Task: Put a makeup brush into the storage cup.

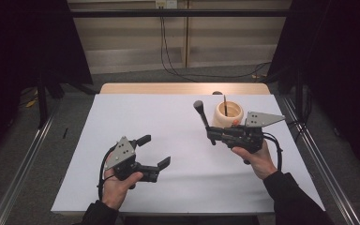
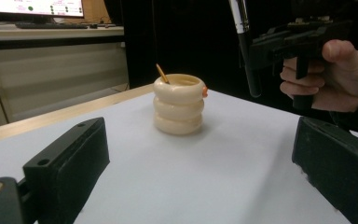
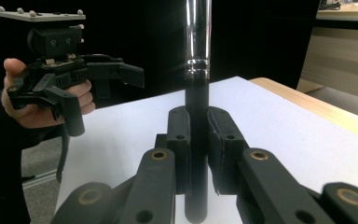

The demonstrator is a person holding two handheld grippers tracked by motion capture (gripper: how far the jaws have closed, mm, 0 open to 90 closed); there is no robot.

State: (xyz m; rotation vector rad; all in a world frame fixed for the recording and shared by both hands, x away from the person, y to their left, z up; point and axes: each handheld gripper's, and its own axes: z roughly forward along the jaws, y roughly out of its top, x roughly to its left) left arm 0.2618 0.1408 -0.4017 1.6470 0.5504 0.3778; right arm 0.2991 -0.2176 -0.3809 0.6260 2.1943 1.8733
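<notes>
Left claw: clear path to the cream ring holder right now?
Probably yes. The left claw is open, and bare table lies between it and the cream ring holder; the right claw hangs off to one side.

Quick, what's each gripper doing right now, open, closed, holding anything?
Left gripper: open, holding nothing.
Right gripper: shut on a dark utensil handle, near the cream holder.

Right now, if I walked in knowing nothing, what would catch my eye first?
Probably the right tool, held above the white table right of centre, clamped on a dark pen-like stick that stands upright. Just behind it sits a cream ringed cup with a thin stick leaning inside. The left tool, nearer the front left, gapes open, holding nothing.
</notes>
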